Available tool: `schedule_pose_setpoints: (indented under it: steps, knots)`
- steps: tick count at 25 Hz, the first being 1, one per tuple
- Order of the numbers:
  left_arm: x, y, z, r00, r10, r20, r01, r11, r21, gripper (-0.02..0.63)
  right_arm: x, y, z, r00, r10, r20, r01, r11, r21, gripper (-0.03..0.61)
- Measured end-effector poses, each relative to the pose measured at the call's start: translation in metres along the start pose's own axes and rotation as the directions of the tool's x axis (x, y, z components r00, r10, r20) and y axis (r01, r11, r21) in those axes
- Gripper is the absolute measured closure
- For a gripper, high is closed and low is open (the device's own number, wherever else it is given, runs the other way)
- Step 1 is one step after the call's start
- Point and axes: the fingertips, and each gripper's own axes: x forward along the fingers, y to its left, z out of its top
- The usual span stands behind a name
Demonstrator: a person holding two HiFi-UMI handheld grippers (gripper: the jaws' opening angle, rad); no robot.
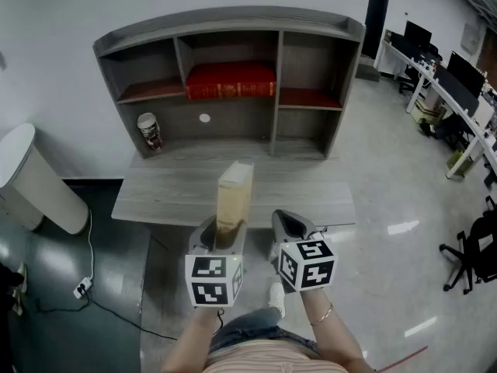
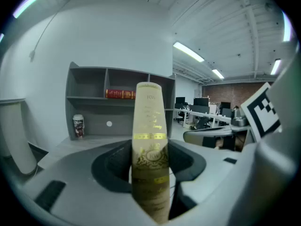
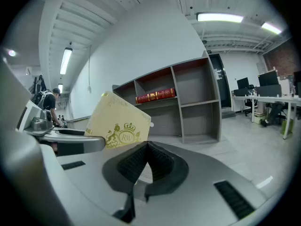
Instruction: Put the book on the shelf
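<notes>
Book [image 1: 234,196], cream with gold crest, stands upright, clamped by left fingers [image 2: 115,166]; right fingers [image 3: 134,166] closed, empty.

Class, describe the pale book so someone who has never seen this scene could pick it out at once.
Find the grey shelf unit on the desk. In front of it, the left gripper holds a cream book upright. Unlike the red book lying in the shelf's middle compartment, it is pale with gold print.
</notes>
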Motion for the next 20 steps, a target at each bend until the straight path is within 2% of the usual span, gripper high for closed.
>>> schedule_pose_setpoints:
  steps: [12,20]
  knots:
    - [-0.008,0.021,-0.001,1.000,0.029,-0.005,-0.029,0.999,-0.026,0.397,0.015,0.013,-0.006,0.999,0.018,-0.039,-0.018,1.000,-0.008,0.569]
    - [-0.041,0.047,-0.022,0.997,0.070,-0.035,-0.072,0.995,-0.066,0.397,0.022,0.057,-0.028,0.992,0.083,-0.090,-0.085,0.996,-0.014,0.571]
